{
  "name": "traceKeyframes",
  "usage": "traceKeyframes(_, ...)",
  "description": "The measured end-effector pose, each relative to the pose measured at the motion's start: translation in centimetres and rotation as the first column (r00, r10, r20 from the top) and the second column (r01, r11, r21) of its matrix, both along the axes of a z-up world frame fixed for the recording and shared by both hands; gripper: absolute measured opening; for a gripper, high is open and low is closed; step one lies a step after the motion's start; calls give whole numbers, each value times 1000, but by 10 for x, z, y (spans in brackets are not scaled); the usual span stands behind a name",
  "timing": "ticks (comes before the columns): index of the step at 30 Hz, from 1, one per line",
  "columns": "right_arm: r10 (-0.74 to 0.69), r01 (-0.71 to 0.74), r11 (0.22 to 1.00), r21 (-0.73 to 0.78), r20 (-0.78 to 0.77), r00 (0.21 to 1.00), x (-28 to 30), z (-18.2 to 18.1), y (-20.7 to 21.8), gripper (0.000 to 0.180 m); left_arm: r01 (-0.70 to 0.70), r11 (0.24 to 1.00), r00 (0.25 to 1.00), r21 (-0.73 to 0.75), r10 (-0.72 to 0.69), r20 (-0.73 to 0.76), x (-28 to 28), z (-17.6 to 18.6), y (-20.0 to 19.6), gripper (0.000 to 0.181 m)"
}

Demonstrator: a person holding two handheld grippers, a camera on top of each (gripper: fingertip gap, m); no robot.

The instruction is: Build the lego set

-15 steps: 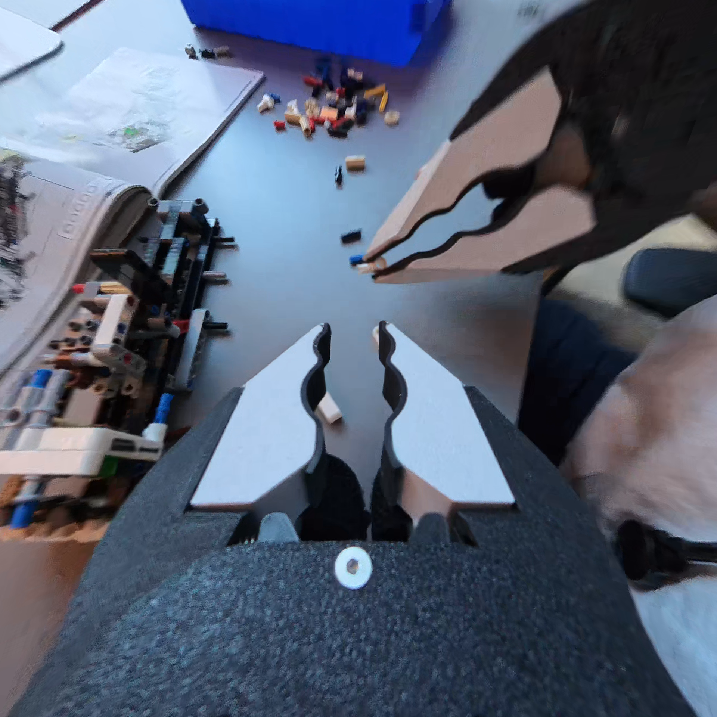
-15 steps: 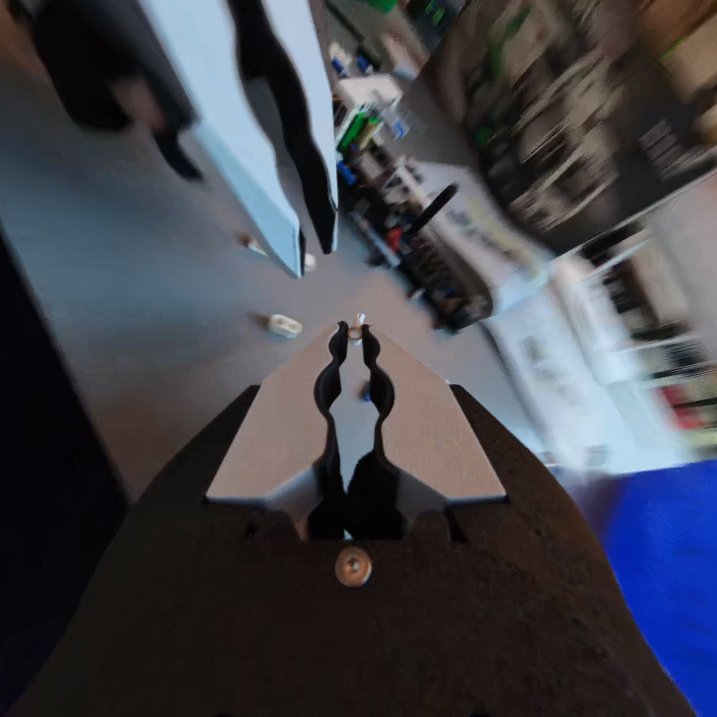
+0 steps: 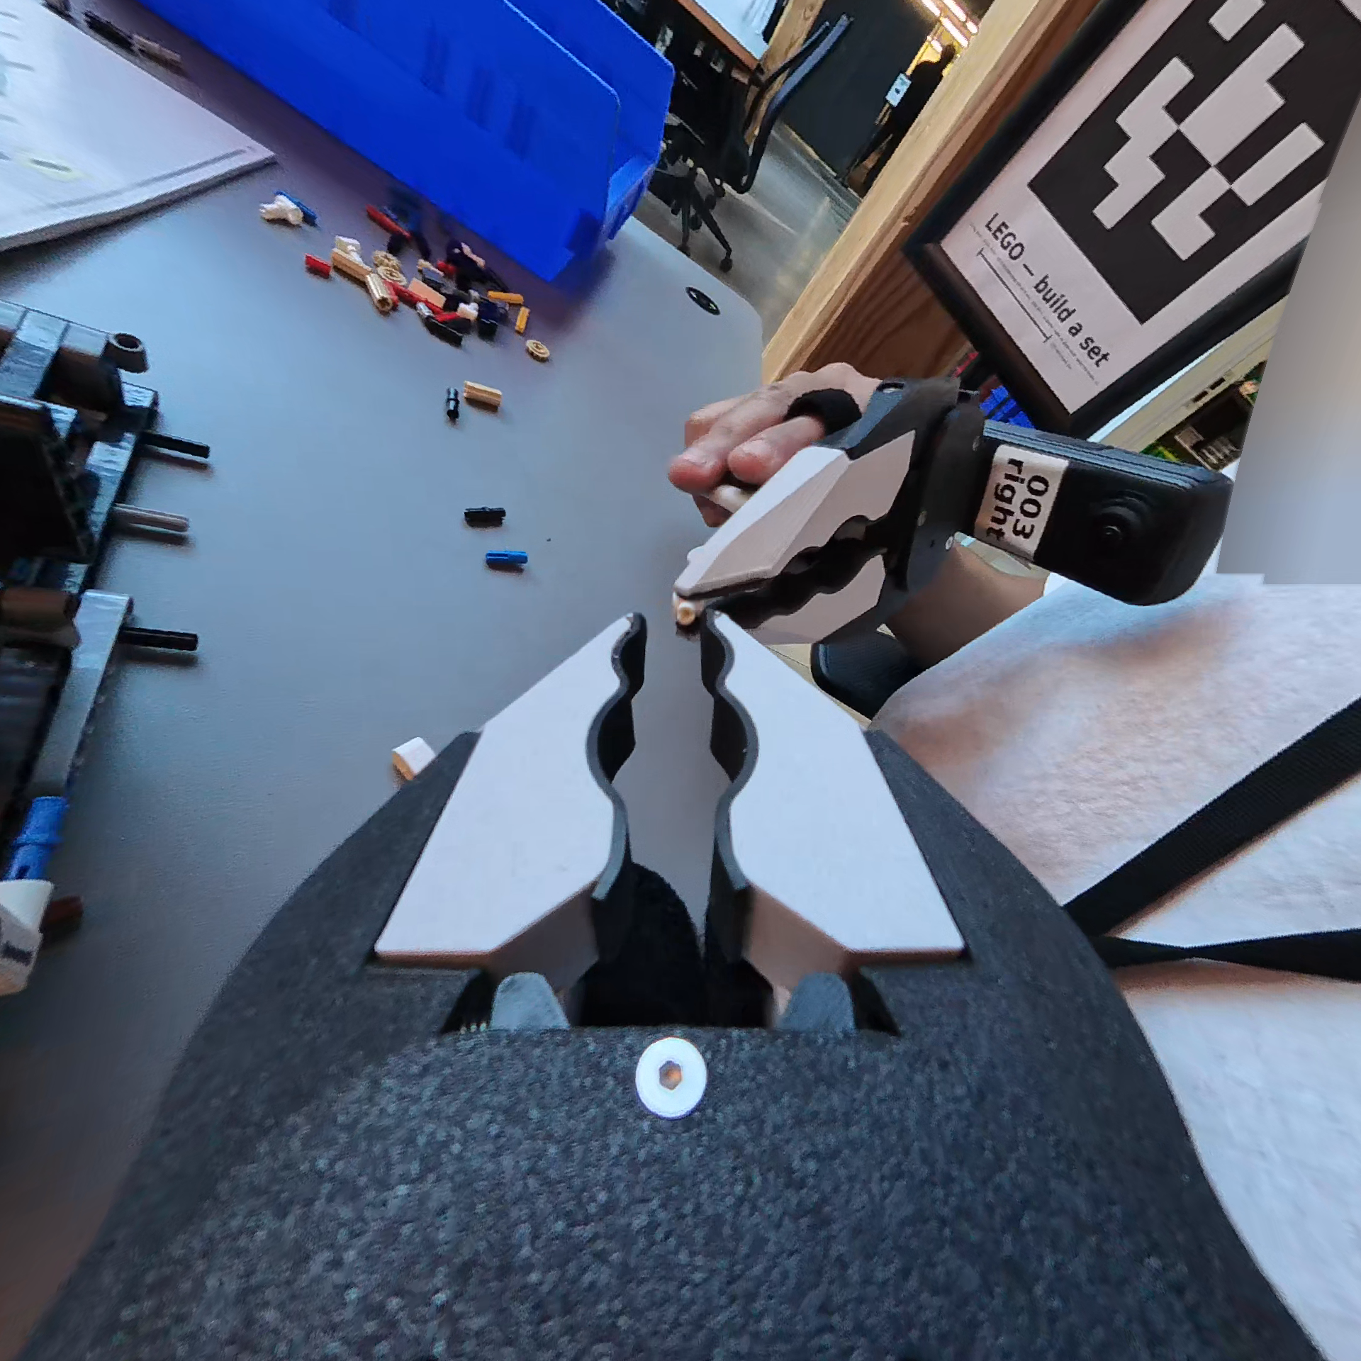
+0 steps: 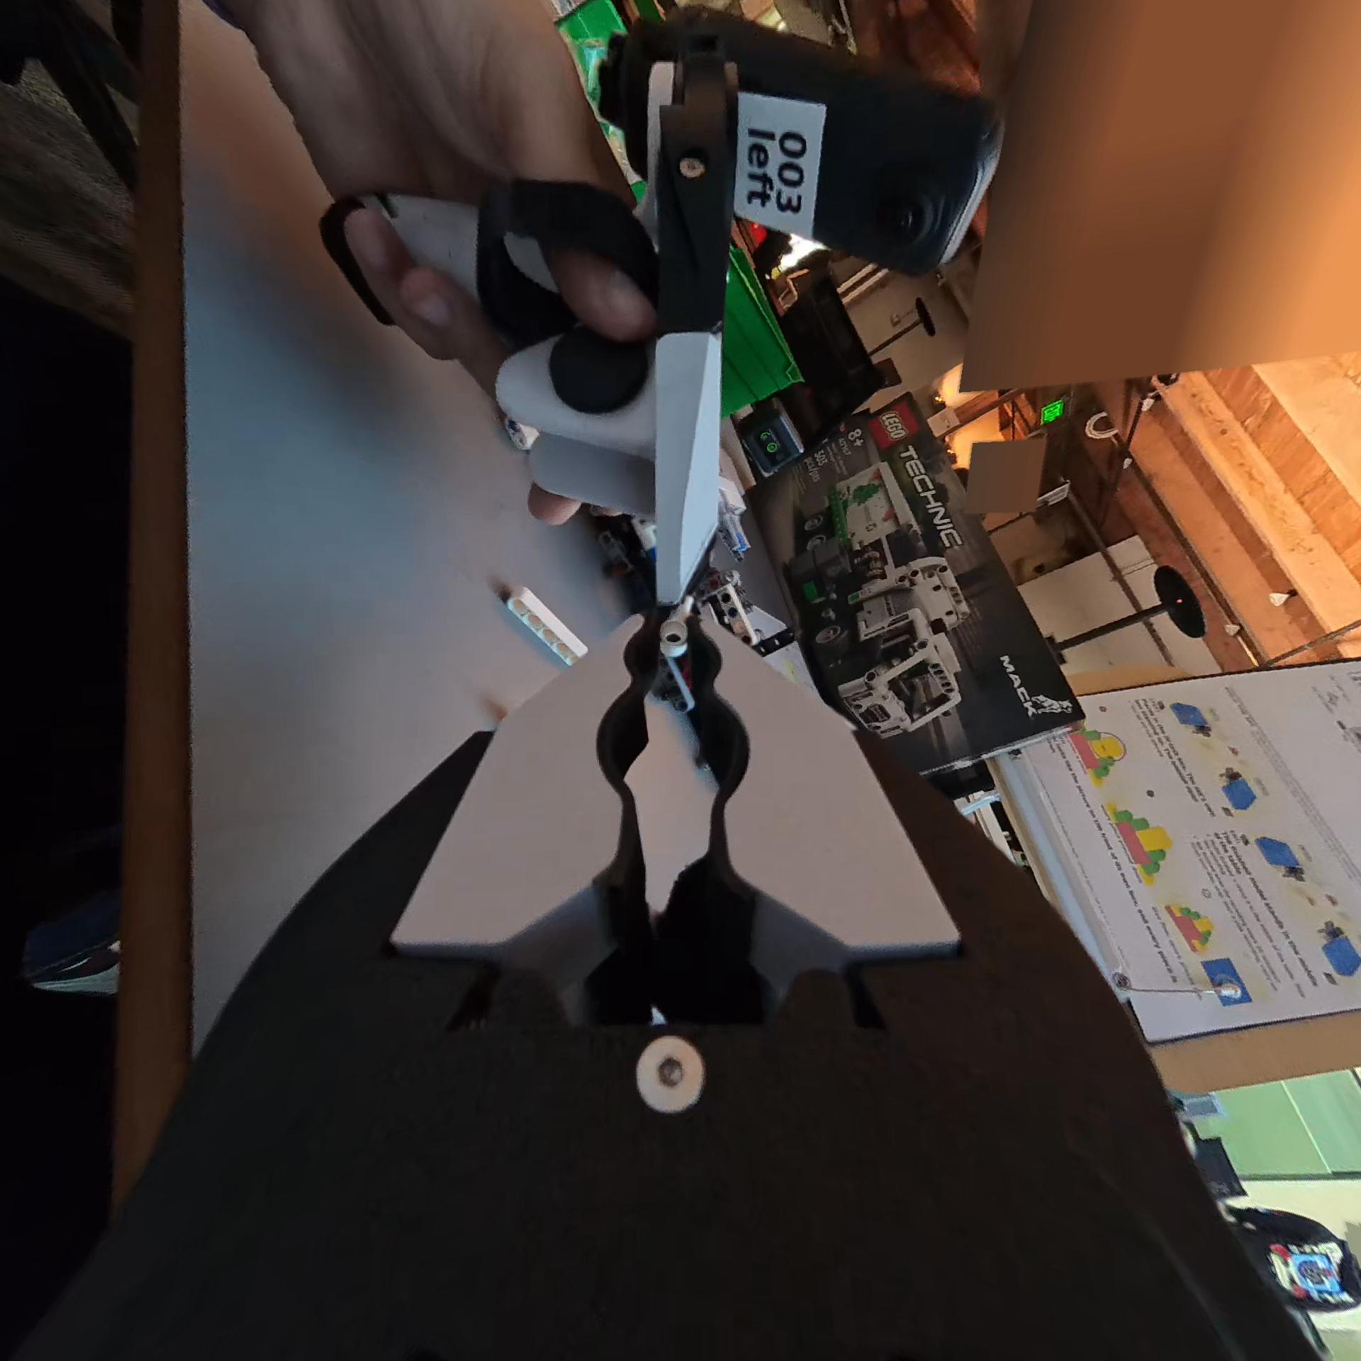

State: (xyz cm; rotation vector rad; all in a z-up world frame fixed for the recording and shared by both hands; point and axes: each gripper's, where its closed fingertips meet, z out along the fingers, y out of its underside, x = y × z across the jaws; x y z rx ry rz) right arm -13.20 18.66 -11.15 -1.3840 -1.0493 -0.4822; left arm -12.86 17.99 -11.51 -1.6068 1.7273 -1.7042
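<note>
- My right gripper, grey-padded fingers on a black body, is clamped on a small pale tan peg at its very tips; the left wrist view shows the same peg poking out of the tips.
- My left gripper stands with its wavy-edged jaws apart, nothing between them, its right fingertip just beside the tan peg.
- The two grippers meet tip to tip above the dark grey tabletop, near its front edge.
- My right hand wraps the right gripper's handle; my left hand grips the left one through black straps.
- A small white brick lies on the table just left of my left gripper's body.
- A blue pin and a black pin lie apart on the table beyond the tips.
- The partly built black-and-grey model sits at the left edge, axles sticking out toward the middle.
- A scatter of red, tan, black and blue loose parts lies before a blue plastic bin.
- An open instruction booklet rests at far left.
- In the right wrist view, a white beam with holes lies on the table, and the set's printed box stands beyond.
</note>
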Motion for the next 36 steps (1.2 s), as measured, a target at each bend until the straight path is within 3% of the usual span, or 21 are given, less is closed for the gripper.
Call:
traceKeyframes(5,19,-19,1000,-16,-12,1000,-4,-4,0,5,20,1000,1000,-1,-20,10,-3,1,-4,1)
traceKeyframes(9,-40,14,990,-138,-187,982,-5,-8,1,7,-18,996,999,86,14,43,-4,-3,-2,1)
traceKeyframes(12,-94,-45,945,-324,-401,911,-5,-12,-5,27,-111,965,987,236,79,143,-8,-4,4,1)
traceKeyframes(17,-187,-211,826,-523,-607,772,-9,-22,-14,30,-326,857,922,399,195,335,-28,11,22,1)
traceKeyframes(21,-304,-172,798,-578,-632,713,4,-26,-6,29,-386,792,915,473,263,307,-42,2,31,1)
traceKeyframes(29,-582,61,711,-700,-538,610,80,-52,-4,25,-383,819,920,427,296,258,-53,-2,43,2)
traceKeyframes(33,-640,143,687,-712,-501,582,103,-54,-8,18,-361,824,929,437,276,247,-49,-4,44,2)
traceKeyframes(36,-657,181,663,-726,-448,607,104,-60,-5,14,-356,822,931,444,269,248,-41,-5,45,2)
